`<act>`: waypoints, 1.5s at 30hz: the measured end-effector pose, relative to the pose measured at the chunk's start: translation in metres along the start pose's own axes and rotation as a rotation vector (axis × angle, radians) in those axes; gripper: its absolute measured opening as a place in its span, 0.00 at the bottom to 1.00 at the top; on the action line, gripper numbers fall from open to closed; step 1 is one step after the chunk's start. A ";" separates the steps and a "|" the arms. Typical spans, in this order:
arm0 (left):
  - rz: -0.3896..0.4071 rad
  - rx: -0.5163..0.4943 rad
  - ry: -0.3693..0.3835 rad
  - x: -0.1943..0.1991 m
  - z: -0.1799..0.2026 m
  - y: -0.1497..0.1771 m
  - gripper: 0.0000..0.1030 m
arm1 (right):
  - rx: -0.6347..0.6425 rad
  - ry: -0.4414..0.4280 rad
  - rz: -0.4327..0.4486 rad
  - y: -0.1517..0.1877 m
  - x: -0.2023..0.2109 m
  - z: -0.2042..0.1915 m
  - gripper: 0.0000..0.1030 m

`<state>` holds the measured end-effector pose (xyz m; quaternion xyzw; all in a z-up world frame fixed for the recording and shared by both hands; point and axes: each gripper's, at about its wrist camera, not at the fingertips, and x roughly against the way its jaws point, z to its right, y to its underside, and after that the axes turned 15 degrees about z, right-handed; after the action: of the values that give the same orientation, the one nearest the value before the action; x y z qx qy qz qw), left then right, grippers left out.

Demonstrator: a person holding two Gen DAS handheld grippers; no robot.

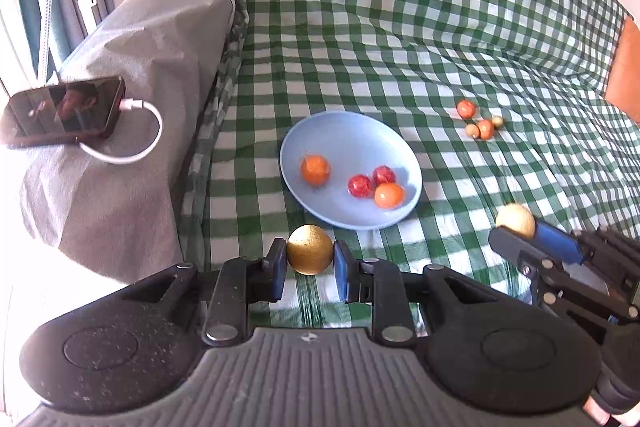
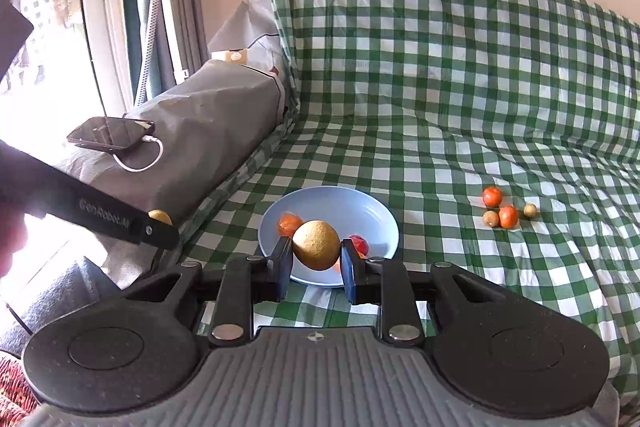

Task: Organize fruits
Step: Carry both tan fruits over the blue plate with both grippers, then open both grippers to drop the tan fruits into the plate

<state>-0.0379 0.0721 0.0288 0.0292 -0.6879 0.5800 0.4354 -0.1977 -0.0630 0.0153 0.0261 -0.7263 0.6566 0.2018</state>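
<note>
Fruits are split three ways relative to the blue plate [image 1: 304, 131]: four lie on it (two orange [image 1: 315, 169], two red [image 1: 359, 185]), four small ones [image 1: 480, 121] sit in a cluster on the checked cloth [image 1: 400, 27] well to the plate's right, and two golden-brown fruits are held near its front rim. Left gripper [image 1: 310, 261] has its fingers closed on one golden fruit [image 1: 310, 254], just short of the plate's near edge. Right gripper [image 2: 316, 259] pinches the other golden fruit [image 2: 316, 245], which overlaps the plate's front portion in the right wrist view; its height above the plate cannot be told.

Risks, as judged: both fruits are round and gripped near their widest line, so a slight loosening could let one roll off onto the soft cloth. Released from any height, either could knock the plated fruits or bounce off the shallow rim. Two grippers converging on one plate may also collide.

Left of the plate, a grey-covered armrest [image 1: 132, 99] carries a phone [image 1: 64, 111] on a white cable [image 1: 140, 131]; neither blocks the approach.
</note>
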 end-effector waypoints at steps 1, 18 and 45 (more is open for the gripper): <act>0.003 -0.003 -0.003 -0.003 0.000 -0.003 0.26 | -0.004 0.005 -0.004 0.000 -0.003 0.001 0.26; -0.099 -0.021 -0.027 -0.120 0.009 -0.024 0.26 | -0.030 0.072 -0.120 0.024 -0.101 0.037 0.26; -0.047 -0.068 -0.097 -0.171 0.016 -0.044 1.00 | -0.083 0.025 -0.225 0.027 -0.190 0.060 0.82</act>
<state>0.0832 -0.0350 -0.0446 0.0586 -0.7266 0.5440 0.4155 -0.0473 -0.1601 -0.0756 0.0906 -0.7428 0.5994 0.2841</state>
